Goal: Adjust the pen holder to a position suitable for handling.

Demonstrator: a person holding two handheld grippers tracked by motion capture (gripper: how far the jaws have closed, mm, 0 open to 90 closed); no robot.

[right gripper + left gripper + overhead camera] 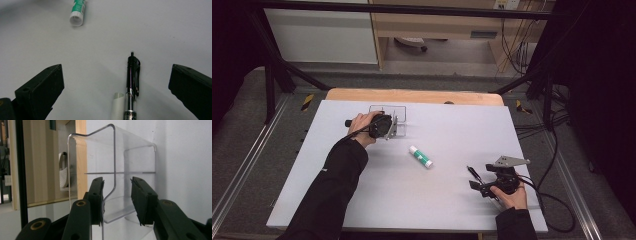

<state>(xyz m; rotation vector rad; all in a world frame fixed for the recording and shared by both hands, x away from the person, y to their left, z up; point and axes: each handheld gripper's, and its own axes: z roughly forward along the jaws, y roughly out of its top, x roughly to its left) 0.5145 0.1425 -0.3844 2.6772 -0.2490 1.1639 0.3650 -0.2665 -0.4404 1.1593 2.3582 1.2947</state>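
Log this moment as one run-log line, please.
left claw: straddling clear acrylic holder wall, one pad touching | right claw: open over black pen | glue stick: mid-table, untouched
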